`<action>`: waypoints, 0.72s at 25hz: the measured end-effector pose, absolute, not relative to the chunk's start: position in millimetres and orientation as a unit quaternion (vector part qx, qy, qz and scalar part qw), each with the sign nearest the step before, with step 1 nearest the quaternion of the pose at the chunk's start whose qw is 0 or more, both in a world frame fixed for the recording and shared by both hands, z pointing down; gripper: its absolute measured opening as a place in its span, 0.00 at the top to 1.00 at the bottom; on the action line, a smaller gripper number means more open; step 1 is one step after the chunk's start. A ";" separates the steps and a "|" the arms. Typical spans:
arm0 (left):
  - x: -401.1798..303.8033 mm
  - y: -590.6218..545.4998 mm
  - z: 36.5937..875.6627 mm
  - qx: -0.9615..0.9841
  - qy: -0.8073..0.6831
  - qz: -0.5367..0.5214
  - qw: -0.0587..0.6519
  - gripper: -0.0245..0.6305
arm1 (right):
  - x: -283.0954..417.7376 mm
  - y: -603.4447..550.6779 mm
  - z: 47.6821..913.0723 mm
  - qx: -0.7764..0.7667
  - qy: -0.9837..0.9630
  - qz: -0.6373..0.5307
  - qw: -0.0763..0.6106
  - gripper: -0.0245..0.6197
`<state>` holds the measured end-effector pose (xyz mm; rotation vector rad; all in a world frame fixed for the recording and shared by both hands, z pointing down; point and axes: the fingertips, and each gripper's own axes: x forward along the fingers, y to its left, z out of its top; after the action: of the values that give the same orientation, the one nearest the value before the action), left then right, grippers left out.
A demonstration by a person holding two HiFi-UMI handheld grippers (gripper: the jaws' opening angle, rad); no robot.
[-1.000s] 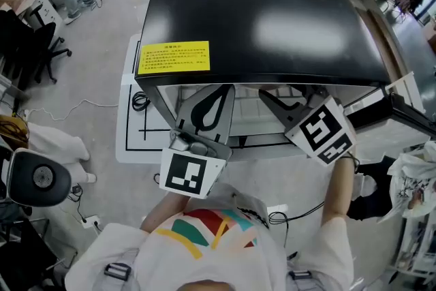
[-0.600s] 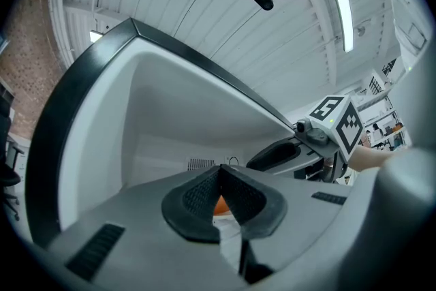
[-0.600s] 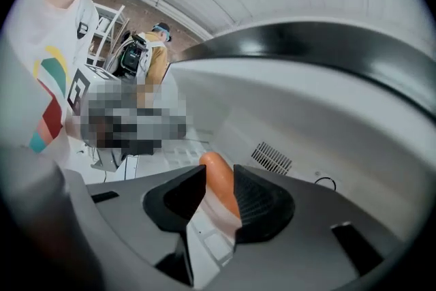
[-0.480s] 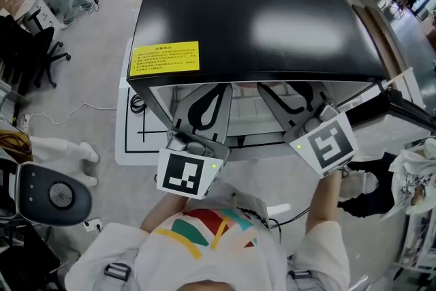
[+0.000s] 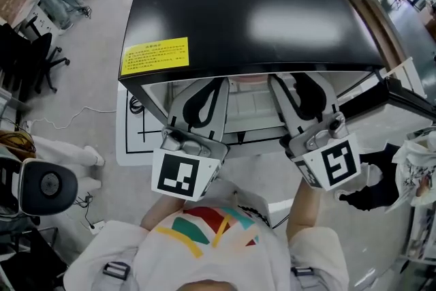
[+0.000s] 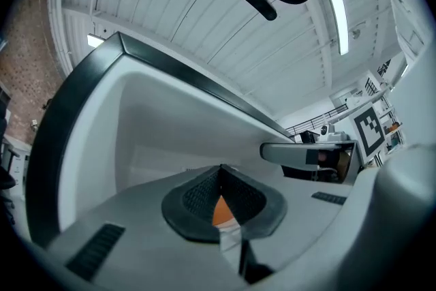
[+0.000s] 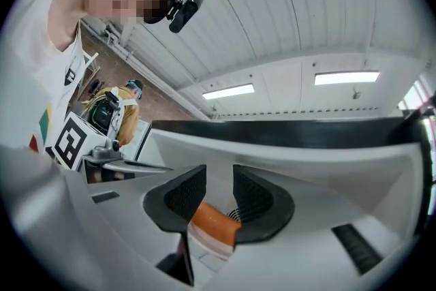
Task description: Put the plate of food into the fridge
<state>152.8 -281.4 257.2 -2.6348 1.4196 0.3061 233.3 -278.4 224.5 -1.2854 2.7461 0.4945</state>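
Fridge [image 5: 252, 10] is open below me, and both my tools reach in under the front edge of its black top, so the plate [image 7: 212, 220] is at the mouth of the white inside. My left gripper [image 6: 219, 177] has its jaws almost together, closed on the orange rim of the plate. My right gripper [image 7: 218, 191] is narrow, with the same orange and white rim between its pads. At the front left corner of the top is a yellow label [image 5: 154, 55]; its print is too small to read.
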 end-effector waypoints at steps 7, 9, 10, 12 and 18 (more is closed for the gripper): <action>154.4 -274.3 242.8 -0.876 0.463 0.114 0.076 0.95 | 253.1 -273.7 221.8 -0.492 0.853 0.135 0.108 0.96; 152.9 -272.7 241.4 -0.876 0.462 0.114 0.076 0.95 | 259.1 -268.4 223.3 -0.513 0.839 0.126 0.130 0.96; 151.8 -272.2 240.8 -0.876 0.462 0.114 0.077 0.95 | 261.6 -265.2 224.3 -0.523 0.832 0.121 0.139 0.96; 149.6 -271.6 239.7 -0.875 0.464 0.115 0.080 0.95 | 265.4 -258.9 227.3 -0.546 0.817 0.114 0.147 0.96; 144.3 -270.5 256.5 -0.876 0.465 0.096 0.082 0.95 | 262.9 -239.2 239.1 -0.587 0.789 0.113 0.141 0.96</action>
<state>144.3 -270.5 256.5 -2.6168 1.3898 0.2877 262.9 -239.2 239.1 -1.6961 2.2769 0.3274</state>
